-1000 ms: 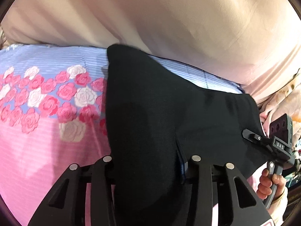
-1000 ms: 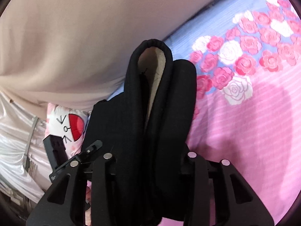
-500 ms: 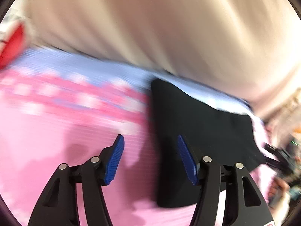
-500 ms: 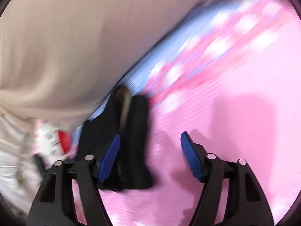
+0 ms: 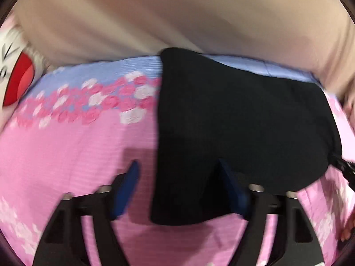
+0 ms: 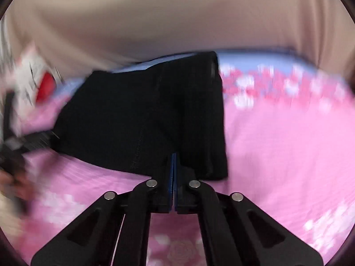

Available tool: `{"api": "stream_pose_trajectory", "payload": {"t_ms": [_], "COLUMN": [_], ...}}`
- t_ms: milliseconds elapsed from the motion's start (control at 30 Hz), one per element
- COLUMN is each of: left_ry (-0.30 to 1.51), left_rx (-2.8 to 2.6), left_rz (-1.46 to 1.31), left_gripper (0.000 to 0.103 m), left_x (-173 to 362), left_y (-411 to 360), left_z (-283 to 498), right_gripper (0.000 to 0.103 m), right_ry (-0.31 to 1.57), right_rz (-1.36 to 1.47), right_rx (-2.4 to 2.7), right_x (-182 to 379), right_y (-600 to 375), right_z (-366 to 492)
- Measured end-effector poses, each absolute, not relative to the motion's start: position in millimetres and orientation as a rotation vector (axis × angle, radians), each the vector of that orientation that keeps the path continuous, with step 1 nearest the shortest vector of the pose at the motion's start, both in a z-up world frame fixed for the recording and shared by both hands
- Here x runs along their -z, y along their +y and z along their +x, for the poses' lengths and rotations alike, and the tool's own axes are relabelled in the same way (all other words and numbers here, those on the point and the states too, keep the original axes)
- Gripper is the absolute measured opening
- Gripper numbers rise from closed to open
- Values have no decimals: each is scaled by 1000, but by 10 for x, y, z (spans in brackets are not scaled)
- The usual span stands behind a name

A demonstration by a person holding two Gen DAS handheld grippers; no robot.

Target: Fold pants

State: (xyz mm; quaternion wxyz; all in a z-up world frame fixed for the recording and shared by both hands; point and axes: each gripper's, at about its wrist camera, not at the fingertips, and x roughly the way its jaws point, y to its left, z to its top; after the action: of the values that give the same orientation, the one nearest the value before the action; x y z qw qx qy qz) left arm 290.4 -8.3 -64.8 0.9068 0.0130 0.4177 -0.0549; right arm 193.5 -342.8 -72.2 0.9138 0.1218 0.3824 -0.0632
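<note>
Item: black knit pants [image 5: 239, 128], folded into a compact stack, lying on the pink rose-print bedsheet [image 5: 66, 155] ahead of both jaws. My left gripper [image 5: 179, 190]: released, jaws spread. My right gripper [image 6: 173, 166]: since released, jaws now pressed together, empty. Fold appears complete.

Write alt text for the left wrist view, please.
Folded black fabric pants lie flat on a pink bedsheet with a rose band. The open left tool straddles their near corner without gripping. A beige cover fills the background.
</note>
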Motion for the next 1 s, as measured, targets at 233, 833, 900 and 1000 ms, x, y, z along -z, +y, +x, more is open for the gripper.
{"api": "stream_pose_trajectory", "payload": {"t_ms": [233, 833, 900, 1000], "left_ry": [742, 961, 870, 782], "left_rx": [179, 121, 165, 193], "left_rz": [30, -39, -53, -18], "left_gripper": [59, 56, 56, 58], "left_x": [-157, 304, 43, -132], "left_y": [-149, -85, 40, 96], "left_z": [2865, 4379, 3963, 3423], "right_gripper": [2, 2, 2, 2], "right_ry": [676, 708, 680, 733], "right_rz": [293, 426, 366, 386], "right_rx": [86, 117, 95, 16], "right_x": [-31, 175, 58, 190], "right_y": [-3480, -4154, -3961, -3808], "right_z": [2050, 3077, 2741, 2341]}}
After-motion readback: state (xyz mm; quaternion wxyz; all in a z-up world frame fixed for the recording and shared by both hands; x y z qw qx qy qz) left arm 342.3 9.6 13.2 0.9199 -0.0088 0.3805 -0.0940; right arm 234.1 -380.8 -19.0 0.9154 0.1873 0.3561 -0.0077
